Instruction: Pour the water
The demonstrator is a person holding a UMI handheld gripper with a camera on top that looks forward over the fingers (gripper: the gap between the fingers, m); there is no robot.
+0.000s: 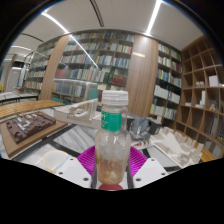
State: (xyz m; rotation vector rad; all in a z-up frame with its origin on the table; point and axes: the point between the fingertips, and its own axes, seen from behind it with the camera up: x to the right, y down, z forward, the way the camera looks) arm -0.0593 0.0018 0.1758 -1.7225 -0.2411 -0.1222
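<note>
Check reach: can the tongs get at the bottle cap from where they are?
Probably not as they stand. The tongs sit low on the bottle, pink pads against its lower body on both sides, seemingly gripping it. The white cap rises well above the fingers; nothing blocks it, but they'd have to release first.

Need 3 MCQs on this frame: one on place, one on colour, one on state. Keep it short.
1. Where is the bottle?
A. between the jaws
B. on the bookshelves
C. lying on the table
2. What colour is its cap?
A. red
B. white
C. black
3. How does the bottle stand?
A. upright, cap on
B. tipped over, pouring
C. upright, cap off

Key: 1 A, the gripper has its pink pads at either side of the bottle's base. 2 B, the cap is white above a green label. 3 A, the bottle is vertical and capped.
</note>
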